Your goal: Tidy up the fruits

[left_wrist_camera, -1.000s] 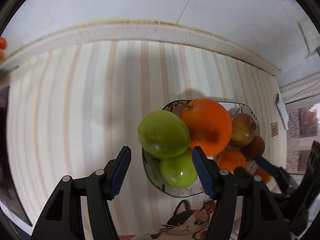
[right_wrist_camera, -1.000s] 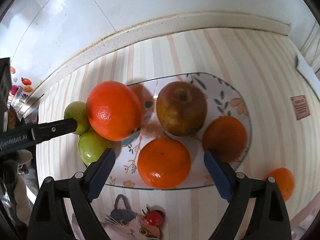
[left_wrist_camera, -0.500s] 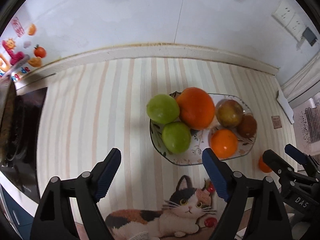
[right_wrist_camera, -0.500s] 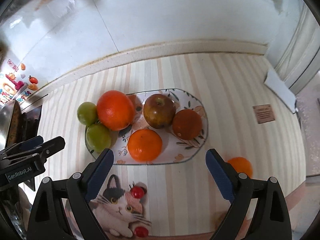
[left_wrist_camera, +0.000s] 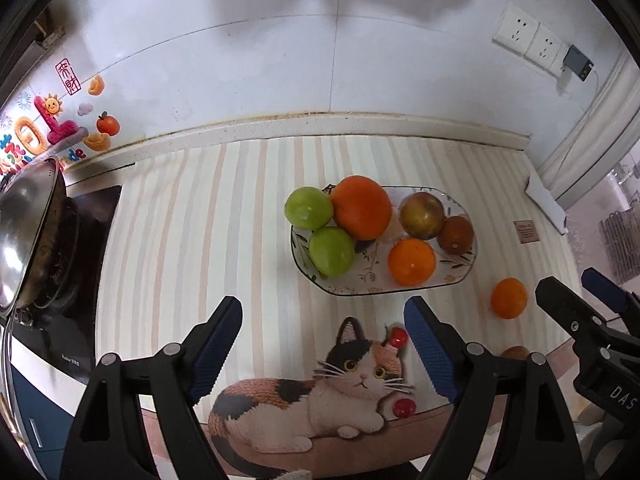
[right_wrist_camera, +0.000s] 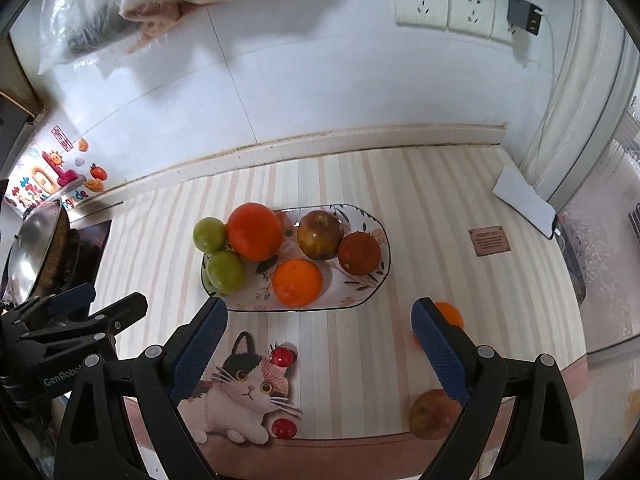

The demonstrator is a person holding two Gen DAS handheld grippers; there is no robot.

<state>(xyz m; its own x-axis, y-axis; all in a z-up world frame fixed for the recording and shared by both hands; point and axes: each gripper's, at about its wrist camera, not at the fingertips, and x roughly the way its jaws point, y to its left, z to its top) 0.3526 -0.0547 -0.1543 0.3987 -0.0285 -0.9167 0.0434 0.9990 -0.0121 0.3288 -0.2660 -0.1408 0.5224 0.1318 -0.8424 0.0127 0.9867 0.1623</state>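
A patterned oval plate (left_wrist_camera: 452,282) (right_wrist_camera: 360,300) on the striped mat holds two green fruits (left_wrist_camera: 331,251) (right_wrist_camera: 225,271), a big orange (left_wrist_camera: 362,212) (right_wrist_camera: 255,232), a smaller orange (left_wrist_camera: 411,261) (right_wrist_camera: 297,282), a brownish apple (left_wrist_camera: 422,216) (right_wrist_camera: 320,235) and a dark brown fruit (left_wrist_camera: 455,235) (right_wrist_camera: 359,253). A loose orange (left_wrist_camera: 509,297) (right_wrist_camera: 450,314) lies on the mat right of the plate. A brownish fruit (right_wrist_camera: 434,414) lies near the front edge. My left gripper (left_wrist_camera: 322,344) and right gripper (right_wrist_camera: 320,344) are both open and empty, held back in front of the plate.
A steel wok (left_wrist_camera: 24,220) sits on a black stove (left_wrist_camera: 80,280) at the left. A cat picture with red cherries (left_wrist_camera: 332,388) is printed on the mat's front. The white tiled wall with sockets (right_wrist_camera: 444,4) runs behind. A white paper (right_wrist_camera: 524,204) lies at far right.
Both grippers have pulled back and up from the plate, so the fruits look smaller. The loose orange and the front brownish fruit have come into view. No fruit has moved.
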